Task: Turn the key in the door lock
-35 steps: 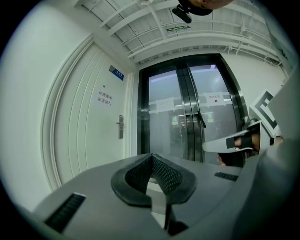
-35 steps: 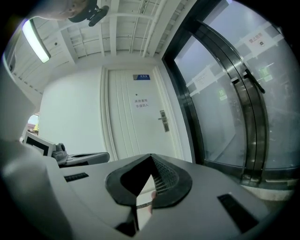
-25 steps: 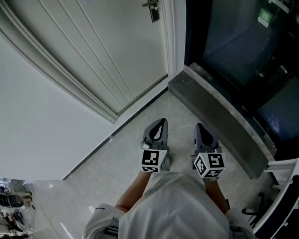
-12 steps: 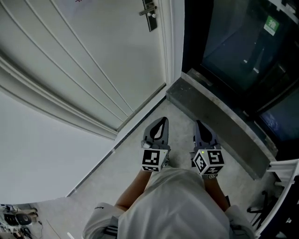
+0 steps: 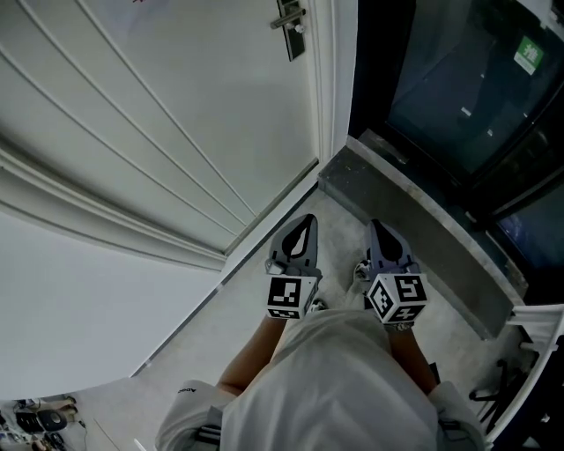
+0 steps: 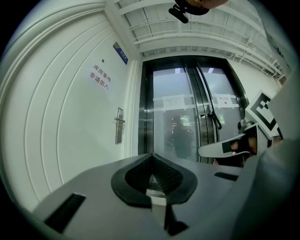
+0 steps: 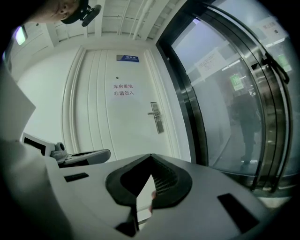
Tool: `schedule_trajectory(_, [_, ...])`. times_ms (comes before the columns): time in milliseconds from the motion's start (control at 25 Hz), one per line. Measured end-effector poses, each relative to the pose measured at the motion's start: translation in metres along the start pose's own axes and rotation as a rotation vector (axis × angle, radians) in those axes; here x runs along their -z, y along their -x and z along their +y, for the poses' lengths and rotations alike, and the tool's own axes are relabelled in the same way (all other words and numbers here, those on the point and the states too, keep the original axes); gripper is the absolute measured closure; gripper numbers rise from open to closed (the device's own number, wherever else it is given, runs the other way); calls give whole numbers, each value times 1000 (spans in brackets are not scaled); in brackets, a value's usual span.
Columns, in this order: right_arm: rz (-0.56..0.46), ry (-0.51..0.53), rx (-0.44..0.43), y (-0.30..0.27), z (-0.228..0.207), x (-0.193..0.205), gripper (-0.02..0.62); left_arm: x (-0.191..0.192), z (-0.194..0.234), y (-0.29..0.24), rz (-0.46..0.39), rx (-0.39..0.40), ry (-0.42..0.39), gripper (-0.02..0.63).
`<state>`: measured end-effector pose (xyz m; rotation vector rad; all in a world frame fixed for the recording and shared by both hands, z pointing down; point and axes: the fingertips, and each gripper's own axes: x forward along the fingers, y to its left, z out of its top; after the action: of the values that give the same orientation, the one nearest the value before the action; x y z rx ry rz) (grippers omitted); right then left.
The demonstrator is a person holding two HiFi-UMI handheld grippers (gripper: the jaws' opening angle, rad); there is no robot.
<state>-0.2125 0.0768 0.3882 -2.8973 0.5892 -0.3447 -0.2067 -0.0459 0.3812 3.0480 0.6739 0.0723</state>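
We are facing a white door [image 5: 159,106] beside dark glass doors [image 5: 458,79].
We are holding the left claw [image 5: 304,231] and right claw [image 5: 379,233] side by side over the pale floor [image 5: 238,308], both with jaws pressed together; the door lock [image 5: 291,25] is sitting at top centre, well apart from them.

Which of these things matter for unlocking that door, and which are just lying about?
For the job:
- door
- handle plate, where the lock would be
- left gripper, shut
- right gripper, shut
- no key shows

Just around:
- glass doors
- stone ledge
- green sign
- red notice on the door
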Motion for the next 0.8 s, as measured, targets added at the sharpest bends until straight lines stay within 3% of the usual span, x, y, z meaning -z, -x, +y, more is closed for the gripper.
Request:
schedule_trajectory(360, [5, 40, -67, -68, -13, -8, 606, 9, 32, -47, 27, -65, 2, 597])
schedule_trajectory(800, [-9, 53, -173, -199, -62, -57, 606, -11, 82, -167, 6, -153, -22, 597])
